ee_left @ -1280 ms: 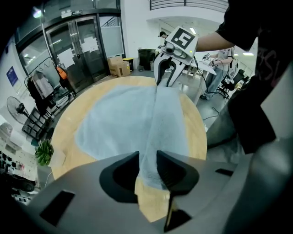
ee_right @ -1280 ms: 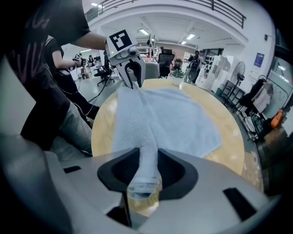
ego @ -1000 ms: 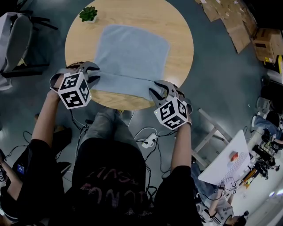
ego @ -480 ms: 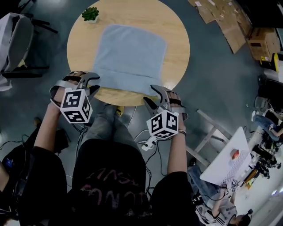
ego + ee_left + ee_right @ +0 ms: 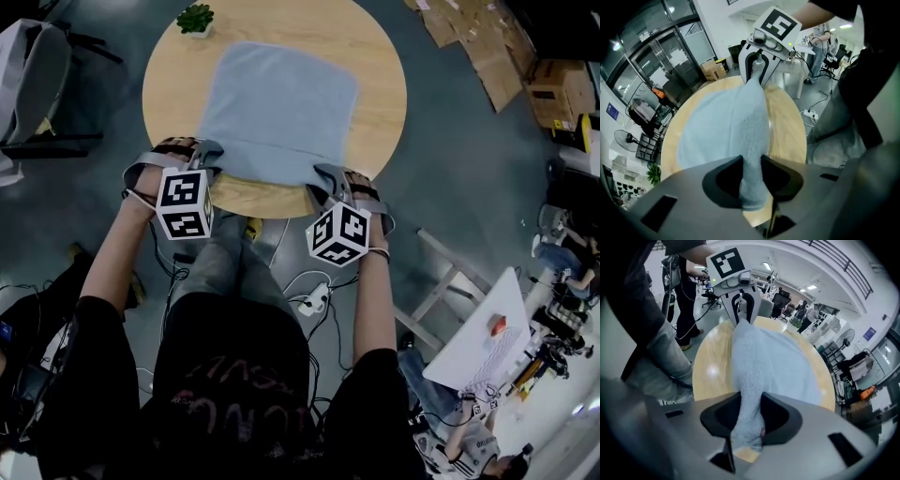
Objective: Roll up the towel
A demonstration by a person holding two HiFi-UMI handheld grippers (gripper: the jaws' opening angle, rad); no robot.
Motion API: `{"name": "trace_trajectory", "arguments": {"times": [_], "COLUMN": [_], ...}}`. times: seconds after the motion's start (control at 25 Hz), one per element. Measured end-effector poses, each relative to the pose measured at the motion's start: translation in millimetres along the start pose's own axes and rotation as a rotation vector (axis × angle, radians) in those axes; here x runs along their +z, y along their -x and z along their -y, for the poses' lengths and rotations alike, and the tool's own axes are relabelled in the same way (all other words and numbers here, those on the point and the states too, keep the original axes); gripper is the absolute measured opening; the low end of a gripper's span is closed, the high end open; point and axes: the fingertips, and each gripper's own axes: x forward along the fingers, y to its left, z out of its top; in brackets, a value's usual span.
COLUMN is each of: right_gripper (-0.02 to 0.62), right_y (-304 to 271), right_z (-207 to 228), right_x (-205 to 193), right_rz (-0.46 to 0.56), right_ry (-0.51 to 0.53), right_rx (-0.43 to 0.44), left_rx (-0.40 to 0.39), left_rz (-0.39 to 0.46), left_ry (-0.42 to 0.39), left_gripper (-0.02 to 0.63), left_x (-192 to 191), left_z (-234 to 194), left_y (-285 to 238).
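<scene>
Keep the left gripper (image 5: pixel 751 165) and right gripper (image 5: pixel 749 411), jaws just squeezed shut on the near edge of the soft light-blue cloth towel (image 5: pixel 277 103), holding tight at 7 and 5 o'clock of the round wooden table (image 5: pixel 380 103). Roll both toward 12 o'clock over the flat part together, slow and even, for a tight, straight roll.

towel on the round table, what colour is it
Light blue, plain with no pattern. The towel shows best in the head view.

No legible text or numbers.
</scene>
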Motion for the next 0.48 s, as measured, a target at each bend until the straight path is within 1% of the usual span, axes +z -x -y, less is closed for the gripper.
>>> {"name": "trace_trajectory", "arguments": {"times": [0.08, 0.2, 0.4, 0.48], "right_gripper": [0.107, 0.094, 0.087, 0.087], "right_y": [4, 13, 32, 33], "right_z": [-7, -22, -63, -68], "right_x": [-1, 0, 2, 2], "right_rz": [0.002, 0.009, 0.024, 0.028], "right_ry": [-0.004, -0.007, -0.035, -0.062], "right_rx": [0.016, 0.058, 0.177, 0.196], "left_rx": [-0.022, -0.060, -0.212, -0.256], "left_rz": [0.004, 0.003, 0.007, 0.021], "left_ry": [0.002, -0.010, -0.004, 0.011], "left_gripper": [0.107, 0.097, 0.095, 0.097], "left_x": [0, 0, 0, -1], "left_z": [6, 19, 62, 69], "left_y": [3, 10, 25, 26]}}
